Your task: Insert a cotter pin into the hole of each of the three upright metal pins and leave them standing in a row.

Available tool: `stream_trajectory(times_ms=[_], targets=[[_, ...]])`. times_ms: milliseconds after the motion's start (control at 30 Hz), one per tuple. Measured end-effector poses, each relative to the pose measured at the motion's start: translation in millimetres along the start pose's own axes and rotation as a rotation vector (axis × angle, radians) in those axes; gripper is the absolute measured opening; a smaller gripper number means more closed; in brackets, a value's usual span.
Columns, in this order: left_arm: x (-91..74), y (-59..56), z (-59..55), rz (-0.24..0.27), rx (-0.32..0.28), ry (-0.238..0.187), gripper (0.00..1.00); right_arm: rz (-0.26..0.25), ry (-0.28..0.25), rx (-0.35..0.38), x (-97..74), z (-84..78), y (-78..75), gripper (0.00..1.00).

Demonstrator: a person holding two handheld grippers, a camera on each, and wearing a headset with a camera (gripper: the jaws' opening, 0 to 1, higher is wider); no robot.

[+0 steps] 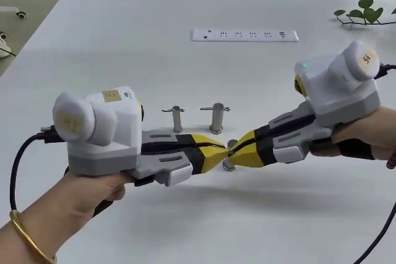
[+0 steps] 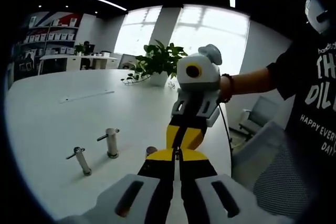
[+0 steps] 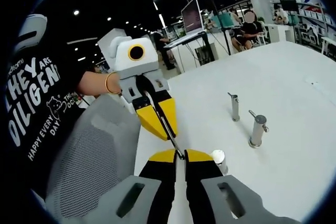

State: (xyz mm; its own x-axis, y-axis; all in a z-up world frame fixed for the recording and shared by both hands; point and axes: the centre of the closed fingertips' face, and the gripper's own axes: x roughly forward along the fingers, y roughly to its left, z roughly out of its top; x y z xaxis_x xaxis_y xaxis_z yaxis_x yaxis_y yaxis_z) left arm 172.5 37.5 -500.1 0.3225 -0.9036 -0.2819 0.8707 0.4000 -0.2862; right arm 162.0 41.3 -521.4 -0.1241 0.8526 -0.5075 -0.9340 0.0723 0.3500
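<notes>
Spreading under everything is the white table (image 1: pixel 124 23), and the work stands near the person's side of it. The left gripper (image 1: pixel 219 150) comes in from the left and the right gripper (image 1: pixel 238 148) from the right. Their yellow tips meet point to point, low over the table. Both pairs of jaws are closed almost fully, with only a thin slit left between them. Far behind lies a long power strip (image 1: pixel 244 34), and a green plant (image 1: pixel 368 12) reaches in at the far right corner. Two metal pins stand upright side by side just behind the grippers, the thinner pin (image 1: pixel 177 119) on the left and the thicker pin (image 1: pixel 216 118) on the right. Each has a thin cross piece through its top. The third pin (image 1: pixel 229 164) stands directly under the meeting tips, nearer to the person than the other two. In the right gripper view its flat top shows just beside that gripper's tips. The smallest thing is the cotter pin (image 3: pixel 168 132), a thin dark wire. It runs from the tips of the left gripper down to the tips of the right gripper and seems pinched at both ends.
</notes>
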Motion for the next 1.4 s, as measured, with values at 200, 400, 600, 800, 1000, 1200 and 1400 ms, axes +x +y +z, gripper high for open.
stream_trajectory(times_ms=[200, 400, 600, 800, 1000, 1200, 1400], targets=[[1.1, -2.2, -5.1, -0.008, 0.007, 0.019, 0.01, 0.002, 0.027, -0.07, -0.6, -4.4, 3.0, 0.0], [2.7, 0.2, -6.2, 0.009, 0.047, 0.024, 0.03, -0.029, 0.072, -0.161, -1.3, -5.9, 1.4, 0.0], [5.8, 4.2, -8.5, 0.032, 0.059, 0.034, 0.05, -0.074, 0.16, -0.27, -1.0, -10.8, -1.7, 0.0], [6.9, 9.5, -12.6, 0.064, 0.077, 0.046, 0.13, -0.102, 0.191, -0.305, -5.2, -13.1, -7.7, 0.0], [6.9, 16.1, -14.0, 0.098, 0.079, 0.046, 0.18, -0.148, 0.209, -0.335, -13.7, -14.6, -15.5, 0.0], [11.0, 24.2, -12.8, 0.146, 0.087, 0.03, 0.22, -0.18, 0.25, -0.346, -21.6, -24.9, -23.0, 0.0], [22.2, 31.7, -17.6, 0.193, 0.117, 0.048, 0.23, -0.204, 0.299, -0.358, -29.0, -37.0, -29.0, 0.0]])
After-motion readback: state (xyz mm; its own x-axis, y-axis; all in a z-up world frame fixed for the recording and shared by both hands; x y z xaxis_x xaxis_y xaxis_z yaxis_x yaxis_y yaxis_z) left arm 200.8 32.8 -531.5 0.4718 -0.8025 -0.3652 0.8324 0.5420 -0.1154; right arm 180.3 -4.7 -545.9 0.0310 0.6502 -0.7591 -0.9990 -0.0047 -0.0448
